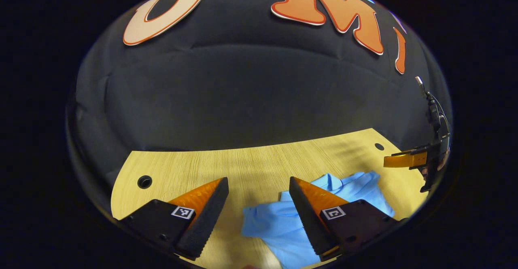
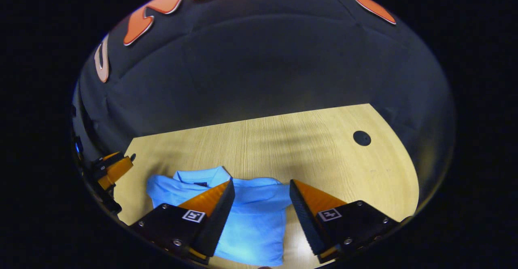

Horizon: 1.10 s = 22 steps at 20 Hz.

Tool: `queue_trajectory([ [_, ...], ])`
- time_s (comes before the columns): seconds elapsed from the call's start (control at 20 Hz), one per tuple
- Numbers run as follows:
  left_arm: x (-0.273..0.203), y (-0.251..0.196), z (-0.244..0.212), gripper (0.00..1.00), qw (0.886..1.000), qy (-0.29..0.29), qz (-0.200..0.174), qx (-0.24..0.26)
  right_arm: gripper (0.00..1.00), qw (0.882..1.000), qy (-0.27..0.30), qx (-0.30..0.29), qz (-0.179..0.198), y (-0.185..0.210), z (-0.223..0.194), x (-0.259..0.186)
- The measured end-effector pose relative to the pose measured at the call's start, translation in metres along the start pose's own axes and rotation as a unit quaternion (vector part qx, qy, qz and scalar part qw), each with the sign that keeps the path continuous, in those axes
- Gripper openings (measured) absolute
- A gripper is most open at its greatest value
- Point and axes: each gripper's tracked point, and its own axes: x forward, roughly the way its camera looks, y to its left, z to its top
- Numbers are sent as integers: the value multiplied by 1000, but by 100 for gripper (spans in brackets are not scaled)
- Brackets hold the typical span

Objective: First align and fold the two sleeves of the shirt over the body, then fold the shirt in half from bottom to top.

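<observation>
The light blue shirt [image 2: 251, 216] is lying flat on the pale wooden table [image 2: 323, 147], collar toward the far wall, and in the right gripper view its sleeves are looking already tucked in over the body, so that the cloth is forming a neat upright rectangle; we are judging the sleeve step as done and the bottom-to-top fold as the one now in hand, though the hem itself is lying too low in both views for us to be sure. We are holding the right gripper [image 2: 261, 214] above the shirt's middle with its fingers spread wide and nothing between them, and the left gripper [image 1: 259, 212] is hanging likewise spread and empty over the shirt's left edge, one finger above bare wood and the other above cloth. In the left gripper view the shirt [image 1: 291, 224] is showing a rumpled shoulder and collar. The next move, as we are reading it, is calling for both grippers to be drawing back to the near hem, pinching a corner each, and carrying it evenly up to the collar. Around the shirt, the table is showing a dark cable hole [image 2: 361, 138] toward its far right, well apart from the cloth, and black cloth is backing the booth. Nothing is standing in the way.
</observation>
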Motion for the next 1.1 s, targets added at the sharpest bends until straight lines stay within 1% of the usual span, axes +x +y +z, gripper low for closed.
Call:
queue_trajectory([
  [0.1, -15, -4, 3, 100, 1000, -2, 5, 1, 95, 999, -28, -34, -16, -8, 12, -17],
  [0.15, -24, -8, 6, 98, 1000, -4, 6, 1, 96, 998, -37, -47, -15, -6, 15, -25],
  [0.2, -32, -10, 8, 100, 1000, -8, 8, 0, 96, 997, -44, -54, -11, -4, 16, -36],
  [0.25, -42, -13, 11, 98, 1000, -17, 14, 0, 96, 997, -47, -58, -5, -2, 15, -45],
  [0.3, -52, -15, 17, 100, 999, -30, 19, -1, 96, 997, -48, -60, 1, 0, 13, -56],
  [0.35, -62, -19, 22, 98, 999, -41, 19, -2, 96, 997, -53, -62, 3, 1, 13, -67],
  [0.6, -130, -46, 37, 98, 996, -83, 31, 8, 96, 991, -115, -61, 12, 3, 23, -130],
  [0.7, -157, -54, 42, 98, 994, -99, 41, 6, 96, 988, -132, -76, 20, 3, 19, -159],
  [0.75, -172, -57, 46, 98, 992, -112, 48, 7, 96, 986, -141, -84, 21, 3, 18, -172],
  [0.95, -236, -78, 67, 98, 984, -167, 58, 10, 96, 978, -177, -113, 21, -2, 8, -224],
  [1.1, -278, -99, 73, 98, 979, -192, 63, 9, 96, 972, -203, -113, 29, -2, 0, -265],
])
